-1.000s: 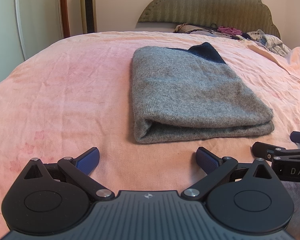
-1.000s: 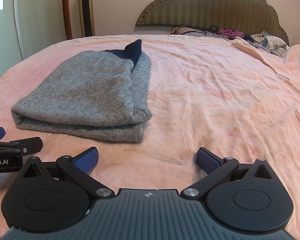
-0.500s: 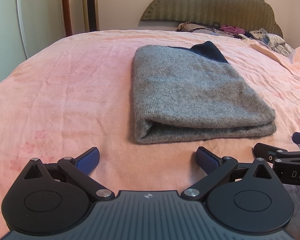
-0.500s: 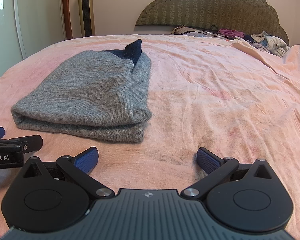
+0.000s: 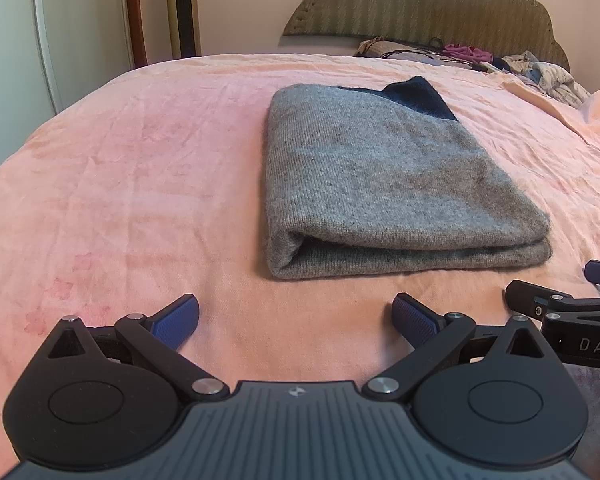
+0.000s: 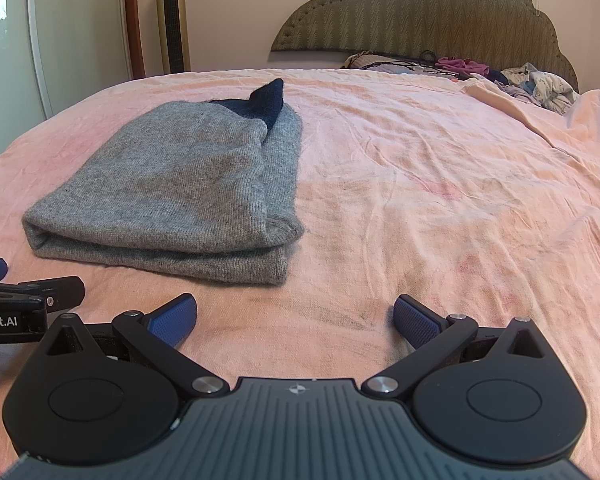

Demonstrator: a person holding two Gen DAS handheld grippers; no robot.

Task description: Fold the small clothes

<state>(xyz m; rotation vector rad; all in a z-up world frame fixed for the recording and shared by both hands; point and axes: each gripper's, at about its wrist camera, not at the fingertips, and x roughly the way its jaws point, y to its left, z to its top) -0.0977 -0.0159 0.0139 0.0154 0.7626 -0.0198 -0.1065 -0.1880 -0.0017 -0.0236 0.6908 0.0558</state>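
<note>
Lying folded on the bed, the grey sweater looks finished; both hand-held grippers, left and right, hang spread apart, empty.

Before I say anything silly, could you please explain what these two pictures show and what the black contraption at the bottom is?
Each picture comes from a camera mounted on a hand-held gripper, looking forward along its two blue-tipped fingers. One is the left gripper, the other the right gripper; no robot arm is involved, a person holds both. Both are open and hold nothing. Ahead lies a bed with a pink sheet, and on it a folded grey sweater with a dark blue part poking out at the far end. Loose clothes are piled by the headboard. Each view also catches the other gripper at its edge.
</note>
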